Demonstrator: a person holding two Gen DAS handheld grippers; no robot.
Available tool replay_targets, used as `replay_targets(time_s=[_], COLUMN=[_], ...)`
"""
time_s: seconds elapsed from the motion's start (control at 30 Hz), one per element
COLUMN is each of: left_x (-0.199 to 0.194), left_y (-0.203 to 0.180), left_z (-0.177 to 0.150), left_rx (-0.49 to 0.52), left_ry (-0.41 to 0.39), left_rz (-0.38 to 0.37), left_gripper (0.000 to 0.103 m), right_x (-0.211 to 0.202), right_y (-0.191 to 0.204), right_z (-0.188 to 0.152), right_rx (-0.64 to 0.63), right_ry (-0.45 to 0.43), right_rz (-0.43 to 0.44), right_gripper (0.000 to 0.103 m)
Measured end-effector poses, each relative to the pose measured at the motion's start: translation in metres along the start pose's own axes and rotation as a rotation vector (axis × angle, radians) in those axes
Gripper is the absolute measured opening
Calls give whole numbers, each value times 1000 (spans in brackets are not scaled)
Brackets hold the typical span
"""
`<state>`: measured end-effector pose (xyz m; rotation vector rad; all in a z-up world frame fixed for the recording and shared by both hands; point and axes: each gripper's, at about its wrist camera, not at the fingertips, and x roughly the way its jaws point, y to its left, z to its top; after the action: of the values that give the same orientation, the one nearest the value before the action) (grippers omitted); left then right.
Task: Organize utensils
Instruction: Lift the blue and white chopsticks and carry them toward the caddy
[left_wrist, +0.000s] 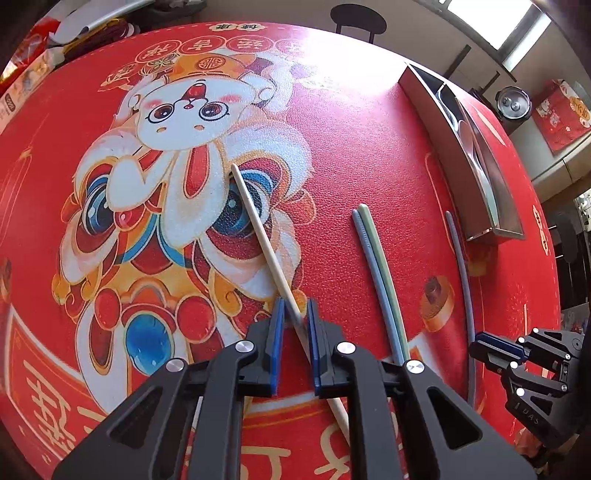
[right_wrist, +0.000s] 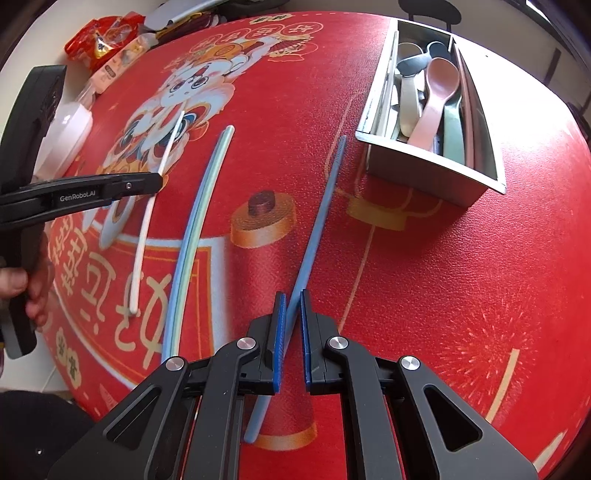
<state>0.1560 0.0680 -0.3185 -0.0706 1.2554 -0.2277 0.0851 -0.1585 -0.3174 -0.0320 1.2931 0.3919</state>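
On the red printed table mat (left_wrist: 351, 155), my left gripper (left_wrist: 295, 306) straddles a cream chopstick (left_wrist: 255, 221) that lies flat; its blue pads stand slightly apart from it, so it is open. The right wrist view shows the same left gripper (right_wrist: 159, 181) over that cream chopstick (right_wrist: 147, 218). My right gripper (right_wrist: 291, 299) is shut on a blue-grey chopstick (right_wrist: 325, 199) near its thick end. Between the two lie a blue and a green chopstick (right_wrist: 199, 221) side by side. A metal organiser box (right_wrist: 424, 166) at the far right holds a pink spoon (right_wrist: 436, 96) and other spoons.
Snack packets (right_wrist: 99, 40) and a white container (right_wrist: 70, 125) sit off the mat at the far left. A person's hand (right_wrist: 22, 284) grips the left tool's handle. A dark chair (left_wrist: 358, 18) stands beyond the table's far edge.
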Motion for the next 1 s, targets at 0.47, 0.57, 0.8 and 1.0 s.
replay_targets(time_s=[0.47, 0.57, 0.8, 1.0], left_x=[-2, 1, -4, -6], left_y=[-18, -19, 3, 5], left_z=[-14, -9, -12, -17], left_rx=[34, 45, -17, -4], left_ry=[-44, -52, -37, -49], left_rz=[55, 83, 4, 8], left_gripper=[22, 12, 6, 7], right_x=[2, 1, 1, 3], right_y=[5, 3, -7, -3], right_z=[4, 5, 4, 4], right_rx=[33, 53, 108, 88], right_ry=[16, 15, 30, 34], right_rz=[-70, -96, -77, -107], right_gripper=[10, 12, 20, 20])
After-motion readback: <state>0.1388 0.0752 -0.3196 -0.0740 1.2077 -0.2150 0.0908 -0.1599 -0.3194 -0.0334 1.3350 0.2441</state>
